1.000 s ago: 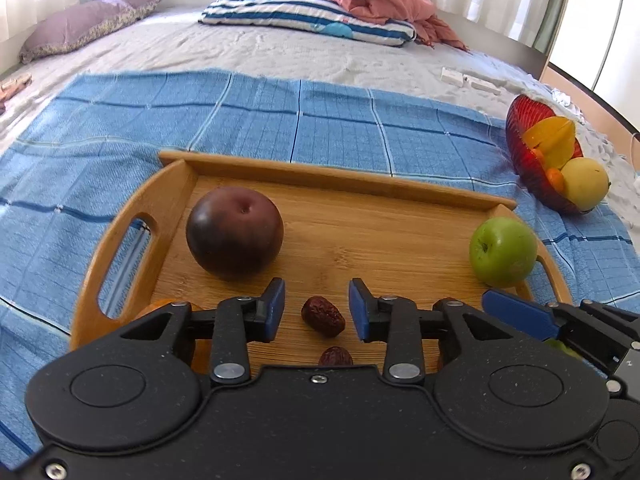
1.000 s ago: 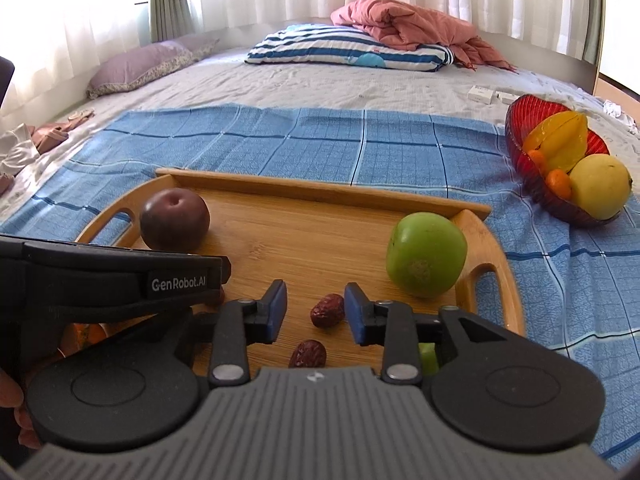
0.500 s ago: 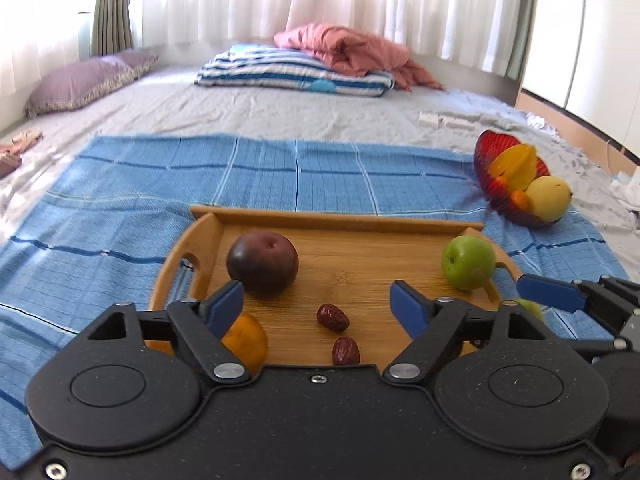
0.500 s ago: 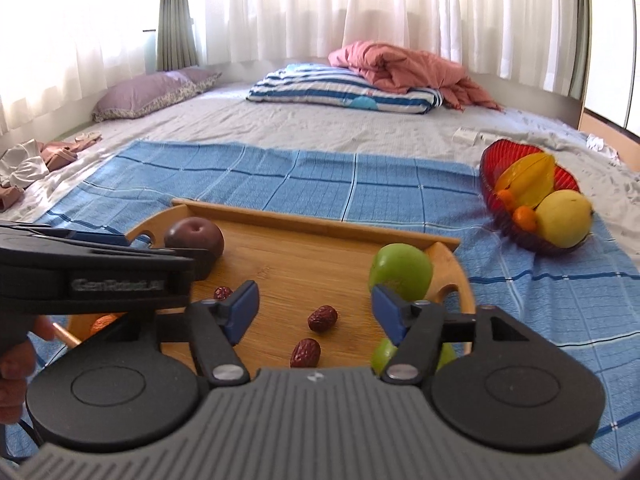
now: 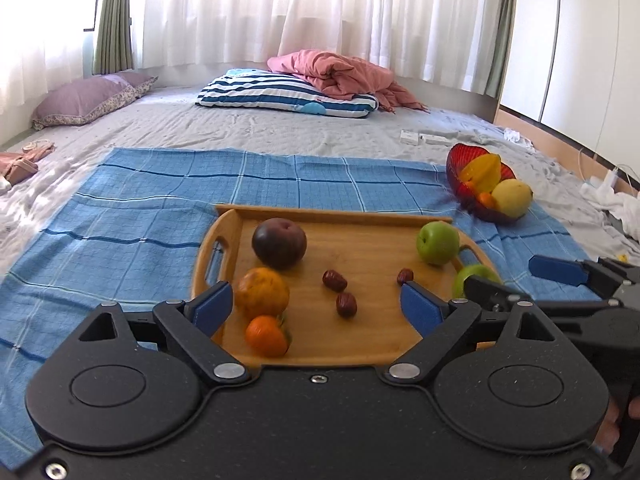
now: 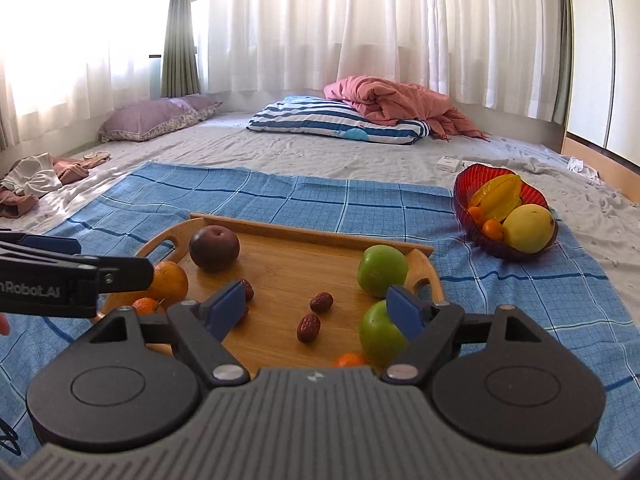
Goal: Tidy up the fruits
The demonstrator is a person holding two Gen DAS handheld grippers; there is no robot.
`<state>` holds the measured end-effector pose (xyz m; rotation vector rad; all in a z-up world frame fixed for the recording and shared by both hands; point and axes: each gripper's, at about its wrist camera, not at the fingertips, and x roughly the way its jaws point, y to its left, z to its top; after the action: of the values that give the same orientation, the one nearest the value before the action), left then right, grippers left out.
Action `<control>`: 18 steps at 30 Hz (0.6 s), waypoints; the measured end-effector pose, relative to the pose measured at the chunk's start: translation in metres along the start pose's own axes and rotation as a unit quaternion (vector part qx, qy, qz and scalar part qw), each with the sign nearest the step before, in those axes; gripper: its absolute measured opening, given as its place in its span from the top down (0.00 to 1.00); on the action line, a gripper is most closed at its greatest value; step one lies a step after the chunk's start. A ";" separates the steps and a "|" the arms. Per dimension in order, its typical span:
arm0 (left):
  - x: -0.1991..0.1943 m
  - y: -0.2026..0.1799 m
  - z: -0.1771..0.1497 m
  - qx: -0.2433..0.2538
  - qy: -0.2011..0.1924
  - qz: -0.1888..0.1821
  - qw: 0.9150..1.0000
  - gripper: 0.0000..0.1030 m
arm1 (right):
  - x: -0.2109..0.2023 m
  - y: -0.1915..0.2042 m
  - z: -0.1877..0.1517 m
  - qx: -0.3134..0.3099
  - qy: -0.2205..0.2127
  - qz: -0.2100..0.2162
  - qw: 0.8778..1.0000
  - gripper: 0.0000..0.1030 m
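Observation:
A wooden tray (image 5: 376,248) (image 6: 288,264) lies on a blue checked cloth (image 5: 152,208). On it sit a dark plum (image 5: 279,243) (image 6: 214,248), two oranges (image 5: 262,294) (image 5: 267,336), two green apples (image 5: 437,243) (image 6: 382,270) (image 6: 380,334) and several red dates (image 5: 334,280) (image 6: 321,302). My left gripper (image 5: 316,307) hangs above the tray's near edge, its jaws opening with nothing held between them. My right gripper (image 6: 320,310) hovers over the tray too, jaws opening and holding nothing; the near apple sits below its right finger.
A red bowl (image 5: 460,176) (image 6: 466,192) with a starfruit, a yellow fruit and small oranges stands at the cloth's right edge. Pillows (image 5: 288,94) and a pink quilt (image 6: 400,100) lie at the back of the bed. Clothes (image 6: 32,180) lie at the left.
Both grippers pulled back and rose from the tray while their jaws spread wide. The dates stayed on the tray. More of the tray, including the oranges and the second apple, came into view.

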<state>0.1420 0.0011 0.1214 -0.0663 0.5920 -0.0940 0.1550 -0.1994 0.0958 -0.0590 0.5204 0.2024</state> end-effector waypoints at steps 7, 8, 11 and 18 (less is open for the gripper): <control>-0.035 0.006 -0.017 0.003 -0.008 0.002 1.000 0.07 | -0.024 -0.005 -0.012 0.031 -0.007 0.009 0.999 0.14; -0.039 0.007 -0.020 0.002 -0.008 0.002 1.000 0.06 | -0.027 -0.006 -0.015 0.033 -0.009 0.009 0.999 0.14; -0.048 0.008 -0.034 -0.001 -0.006 0.005 1.000 0.06 | -0.035 -0.003 -0.026 0.034 -0.014 0.011 0.999 0.13; -0.056 0.009 -0.074 -0.018 0.025 0.009 0.999 0.05 | -0.041 0.009 -0.059 0.023 -0.001 -0.001 1.000 0.13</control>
<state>0.0553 0.0138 0.0901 -0.0938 0.6446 -0.0668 0.0900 -0.2045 0.0653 -0.0146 0.5237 0.1889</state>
